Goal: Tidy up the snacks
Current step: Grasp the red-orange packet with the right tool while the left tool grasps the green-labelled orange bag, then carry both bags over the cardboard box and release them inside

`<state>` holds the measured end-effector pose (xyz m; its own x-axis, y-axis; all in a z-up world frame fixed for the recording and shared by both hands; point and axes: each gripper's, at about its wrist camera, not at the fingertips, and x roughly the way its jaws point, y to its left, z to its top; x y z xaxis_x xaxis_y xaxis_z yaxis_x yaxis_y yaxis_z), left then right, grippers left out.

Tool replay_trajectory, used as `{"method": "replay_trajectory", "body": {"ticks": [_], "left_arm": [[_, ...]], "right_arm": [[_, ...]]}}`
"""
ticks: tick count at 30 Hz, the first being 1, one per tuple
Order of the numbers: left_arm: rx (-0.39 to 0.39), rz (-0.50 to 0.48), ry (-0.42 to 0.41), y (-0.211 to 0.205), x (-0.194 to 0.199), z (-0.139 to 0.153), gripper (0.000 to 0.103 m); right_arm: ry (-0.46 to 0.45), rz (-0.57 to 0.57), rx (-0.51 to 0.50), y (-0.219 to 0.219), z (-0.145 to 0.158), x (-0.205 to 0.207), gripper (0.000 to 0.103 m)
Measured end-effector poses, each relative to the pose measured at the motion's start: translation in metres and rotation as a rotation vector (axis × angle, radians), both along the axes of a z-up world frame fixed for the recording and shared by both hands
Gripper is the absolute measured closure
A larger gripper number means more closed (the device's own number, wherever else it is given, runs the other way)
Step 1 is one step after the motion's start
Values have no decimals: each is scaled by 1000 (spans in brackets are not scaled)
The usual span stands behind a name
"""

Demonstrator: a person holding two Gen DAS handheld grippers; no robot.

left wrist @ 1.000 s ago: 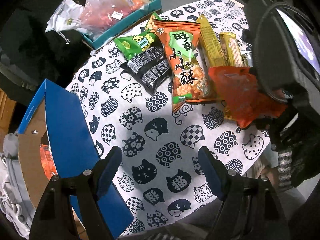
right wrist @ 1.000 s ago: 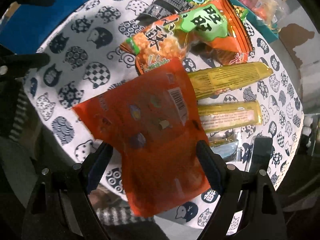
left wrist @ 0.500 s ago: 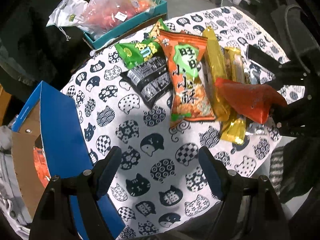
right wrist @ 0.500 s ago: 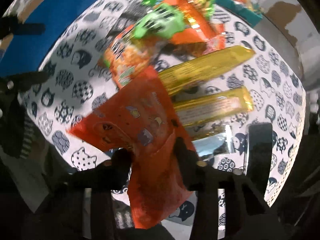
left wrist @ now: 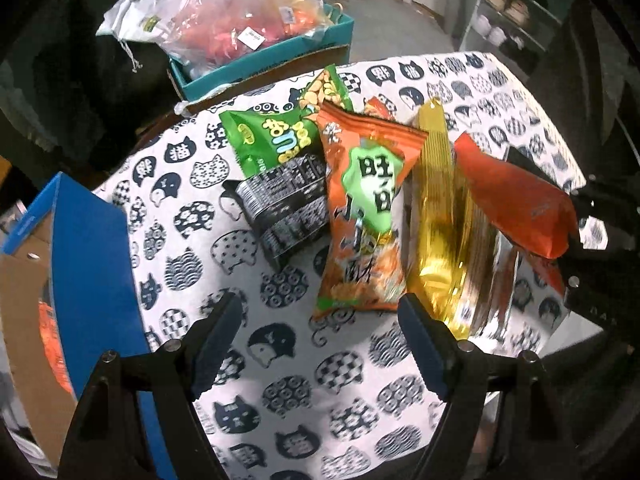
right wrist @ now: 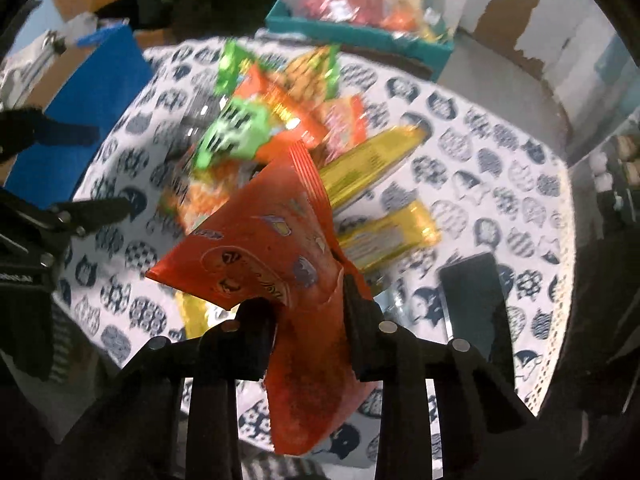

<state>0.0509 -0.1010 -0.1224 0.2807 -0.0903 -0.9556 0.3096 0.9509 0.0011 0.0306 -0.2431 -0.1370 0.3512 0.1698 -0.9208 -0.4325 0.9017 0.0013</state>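
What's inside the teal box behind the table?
The teal box holds a clear plastic bag of red and orange packets. Whatever lies under the bag is covered.

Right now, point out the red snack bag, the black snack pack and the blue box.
red snack bag (right wrist: 276, 248): right wrist view, printed face.
black snack pack (left wrist: 286, 206): left wrist view, middle.
blue box (left wrist: 94, 264): left wrist view, flap.

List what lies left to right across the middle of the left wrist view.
Blue box → black snack packet → orange and green snack bag → gold wrapped packet → red-orange snack bag, pinched in the right gripper.
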Motion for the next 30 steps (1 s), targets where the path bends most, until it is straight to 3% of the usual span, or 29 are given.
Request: {"method": "replay_trajectory", "body": {"ticks": [6,19,20,22,24,27,30], "left_arm": [[-42,35,12,-11,15,-4,21],[-28,42,28,-33,41,-35,22],[-35,47,29,-32,43,-37,24],[-49,53,39,-31,45,-40,49],[-82,50,67,-30,47,-43,63],[-77,43,59,-30,45,-42,74],[-76,36,41,-26,42,-37,75]], "right_arm": [[-32,-67,32,-11,8,2,75],[-40,-121,71,-27,2,23,75],[-39,-122,74,-28,1,24,75],[-37,-126,77,-30,1,26,75],[-34,-128,78,-30,0,27,75],[-35,-129,75,-29,0,27,75],[-42,-129,76,-27,2,28,75]]}}
